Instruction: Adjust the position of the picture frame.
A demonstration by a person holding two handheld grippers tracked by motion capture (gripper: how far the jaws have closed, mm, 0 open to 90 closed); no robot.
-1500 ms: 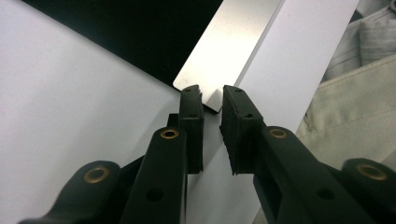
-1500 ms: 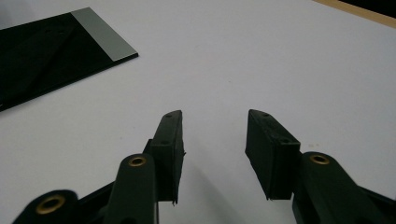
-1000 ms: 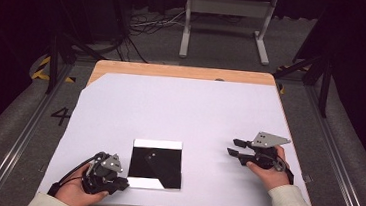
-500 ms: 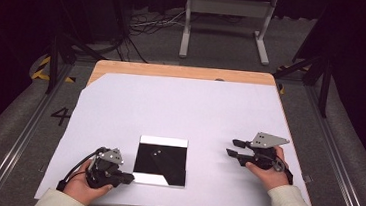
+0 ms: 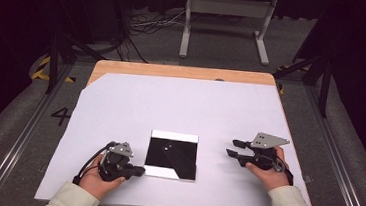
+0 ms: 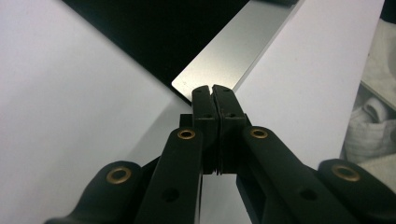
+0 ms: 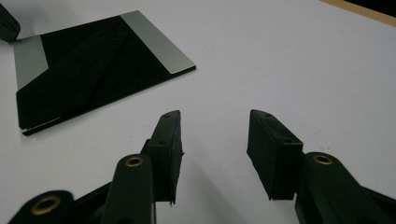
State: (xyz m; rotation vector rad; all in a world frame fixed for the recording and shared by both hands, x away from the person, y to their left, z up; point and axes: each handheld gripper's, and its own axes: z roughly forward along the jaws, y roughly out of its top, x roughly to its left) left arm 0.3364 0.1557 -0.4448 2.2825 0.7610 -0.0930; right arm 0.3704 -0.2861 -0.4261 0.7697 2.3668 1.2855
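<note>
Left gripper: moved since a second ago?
Yes. The left gripper slid rightward to the mirror plate's near left corner; its jaws have just been closing there. The plate stayed put.

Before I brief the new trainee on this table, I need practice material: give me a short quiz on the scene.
1. True or false: the left gripper has its jaws together at a corner of the shiny square plate.
2. How do the right gripper's jaws stand? A) apart, nothing between them B) clamped on the plate C) clamped on a cable
3. Fill in: the plate lies flat on a ___ sheet.

Key: 1 true; 2 A; 3 white.
</note>
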